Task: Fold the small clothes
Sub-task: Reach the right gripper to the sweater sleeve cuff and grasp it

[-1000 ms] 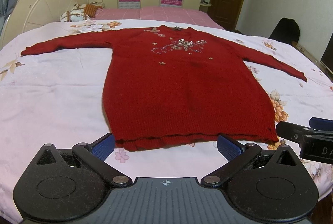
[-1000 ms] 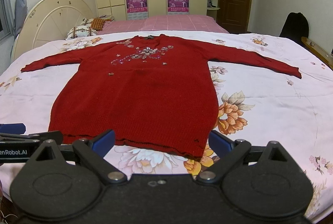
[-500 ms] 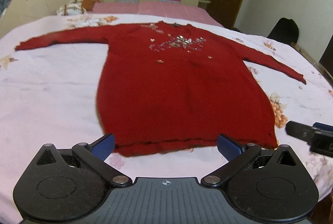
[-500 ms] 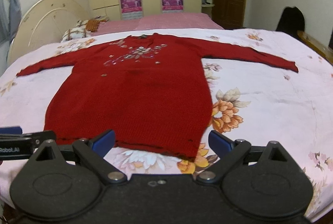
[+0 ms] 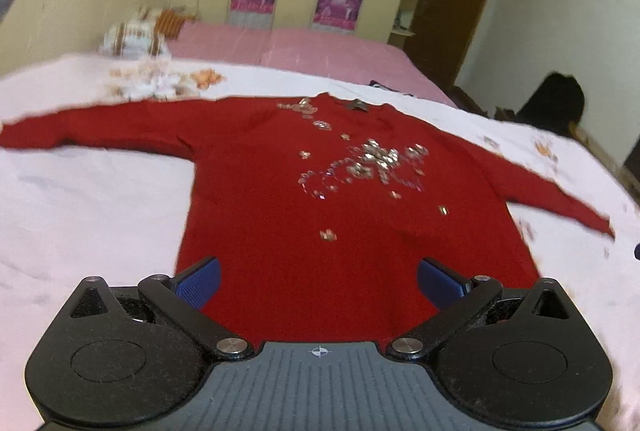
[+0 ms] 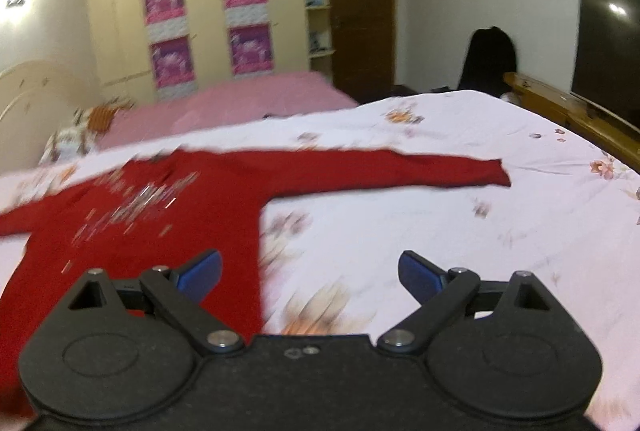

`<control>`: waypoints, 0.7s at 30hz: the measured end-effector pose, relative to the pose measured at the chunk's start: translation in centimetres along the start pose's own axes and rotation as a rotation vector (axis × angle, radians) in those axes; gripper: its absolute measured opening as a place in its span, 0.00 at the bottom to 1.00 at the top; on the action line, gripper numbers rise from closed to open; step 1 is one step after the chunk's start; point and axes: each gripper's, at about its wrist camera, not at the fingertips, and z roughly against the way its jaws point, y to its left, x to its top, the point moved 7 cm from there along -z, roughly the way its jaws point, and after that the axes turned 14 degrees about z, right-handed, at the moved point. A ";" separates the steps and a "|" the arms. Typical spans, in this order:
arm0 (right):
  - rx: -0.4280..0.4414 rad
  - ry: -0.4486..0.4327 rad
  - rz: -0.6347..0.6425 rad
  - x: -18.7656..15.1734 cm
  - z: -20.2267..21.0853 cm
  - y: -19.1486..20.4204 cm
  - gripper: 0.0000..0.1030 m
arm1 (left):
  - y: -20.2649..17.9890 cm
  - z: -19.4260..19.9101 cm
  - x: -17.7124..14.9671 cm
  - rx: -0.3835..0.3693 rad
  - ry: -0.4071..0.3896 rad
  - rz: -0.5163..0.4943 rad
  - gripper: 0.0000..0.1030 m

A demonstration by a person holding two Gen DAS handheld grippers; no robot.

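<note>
A red knit sweater [image 5: 320, 215] with silver sequins on the chest lies flat, face up, on the bed, both sleeves spread out sideways. My left gripper [image 5: 318, 281] is open and empty above the sweater's lower body. My right gripper [image 6: 310, 273] is open and empty over the sweater's right side edge; its left finger is above red cloth, its right finger above the sheet. The sweater [image 6: 132, 243] and its right sleeve [image 6: 400, 171] show blurred in the right wrist view. The hem is hidden under both grippers.
The sweater lies on a white floral bedsheet [image 5: 80, 199]. A pink bed [image 5: 300, 51] and pillows [image 5: 132, 39] lie behind, then wardrobes. A wooden bed frame [image 6: 568, 111], a dark chair [image 6: 488, 59] and a TV [image 6: 608, 47] stand to the right.
Both grippers have moved forward over the sweater, past its hem. The right gripper has also swung to the right, toward the right sleeve. Both stay open.
</note>
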 end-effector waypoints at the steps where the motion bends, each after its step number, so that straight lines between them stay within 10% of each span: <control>1: 0.001 -0.012 -0.048 0.5 -1.4 -1.7 0.91 | 0.4 -0.9 0.6 -0.008 0.002 0.032 1.00; 12: -0.095 -0.008 -0.492 -0.3 -16.6 -17.4 0.89 | 7.7 -9.3 6.8 0.199 -0.087 0.185 1.00; 21: -0.057 -0.015 -0.755 -3.3 -21.7 -22.6 0.89 | 9.9 -12.1 9.4 0.266 -0.129 0.207 1.00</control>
